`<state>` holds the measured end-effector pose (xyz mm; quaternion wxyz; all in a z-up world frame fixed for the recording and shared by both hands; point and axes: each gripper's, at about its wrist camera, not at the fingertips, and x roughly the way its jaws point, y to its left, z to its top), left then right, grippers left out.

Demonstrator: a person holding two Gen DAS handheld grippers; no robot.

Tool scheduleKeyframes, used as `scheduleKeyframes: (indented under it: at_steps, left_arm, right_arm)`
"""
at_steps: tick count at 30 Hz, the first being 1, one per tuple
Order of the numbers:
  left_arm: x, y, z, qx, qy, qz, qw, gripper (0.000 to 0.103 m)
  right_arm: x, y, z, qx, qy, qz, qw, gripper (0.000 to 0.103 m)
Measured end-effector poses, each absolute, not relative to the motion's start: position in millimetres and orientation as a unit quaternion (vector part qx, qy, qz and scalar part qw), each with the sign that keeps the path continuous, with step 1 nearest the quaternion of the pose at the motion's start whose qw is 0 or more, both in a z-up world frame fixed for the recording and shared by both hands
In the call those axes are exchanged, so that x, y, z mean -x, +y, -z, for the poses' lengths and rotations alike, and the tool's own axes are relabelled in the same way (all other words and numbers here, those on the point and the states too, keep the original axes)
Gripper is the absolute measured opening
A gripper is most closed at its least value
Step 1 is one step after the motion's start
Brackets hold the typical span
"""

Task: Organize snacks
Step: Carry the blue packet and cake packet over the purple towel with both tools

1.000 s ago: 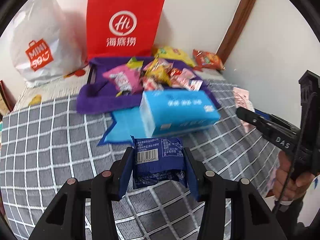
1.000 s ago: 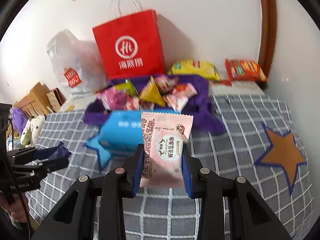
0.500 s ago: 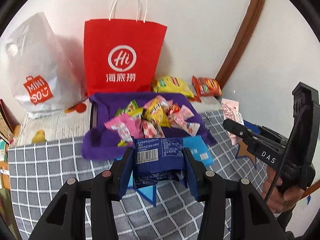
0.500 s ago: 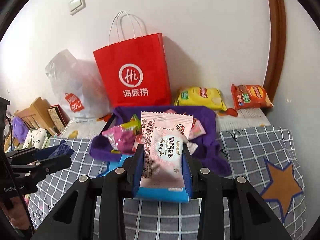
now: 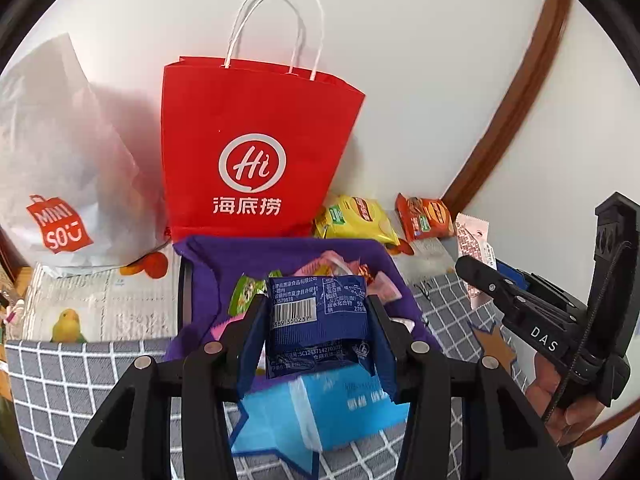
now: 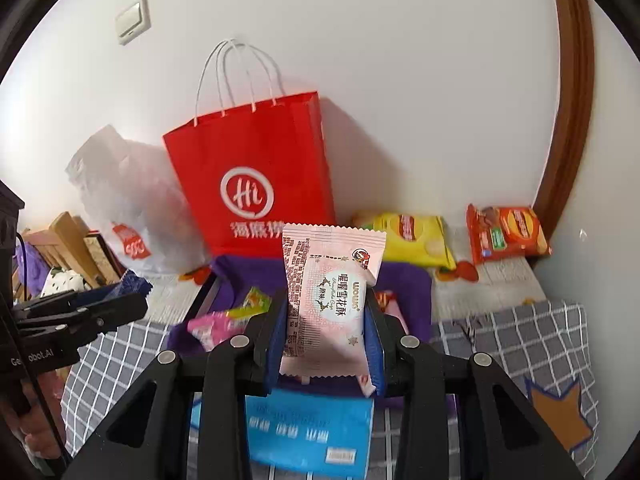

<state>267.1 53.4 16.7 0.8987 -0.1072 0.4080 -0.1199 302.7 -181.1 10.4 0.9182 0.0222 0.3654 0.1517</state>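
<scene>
The left gripper (image 5: 318,322) pinches a dark blue snack packet (image 5: 318,320) between its 2 fingers, barcode side toward the camera, printed lines level. The right gripper (image 6: 326,320) pinches a pink snowflake-crisp packet (image 6: 330,286) by its lower half, long axis upright, crimped top seam at 12 o'clock and its label text turned sideways. Both packets are lifted clear of the grey checked bed cover (image 6: 520,340), above a blue tissue pack (image 6: 308,428) at 6 o'clock.

Beyond them, at 12 o'clock, a purple tray (image 5: 288,252) holds a heap of small wrapped sweets, and a red paper bag (image 5: 256,152) stands against the wall behind it. A yellow chip bag (image 6: 404,236) and an orange cracker pack (image 6: 506,232) lie at about 2 o'clock.

These packets look light, soft and slick, and the pink one probably holds a brittle biscuit. A mid-body pinch across the short width suits them, firm enough to stop slipping without crushing. The likely destination is the purple tray or the red bag, though which is unclear.
</scene>
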Motion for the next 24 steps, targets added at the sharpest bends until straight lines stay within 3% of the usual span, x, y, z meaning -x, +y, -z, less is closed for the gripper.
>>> scheduleKeyframes:
  at_steps: [9, 24]
  left_arm:
    - [-313.0, 58.3, -15.9, 0.113, 0.399, 0.123, 0.902, 0.046]
    - [-338.7, 79.3, 20.6, 0.127, 0.431, 0.111, 0.886, 0.046]
  right_arm:
    - [-349.3, -168.7, -6.0, -0.024, 0.362, -0.157, 0.918, 0.035]
    - [-382.7, -168.0, 50.4, 0.000, 0.411, -0.151, 0.899, 0.035]
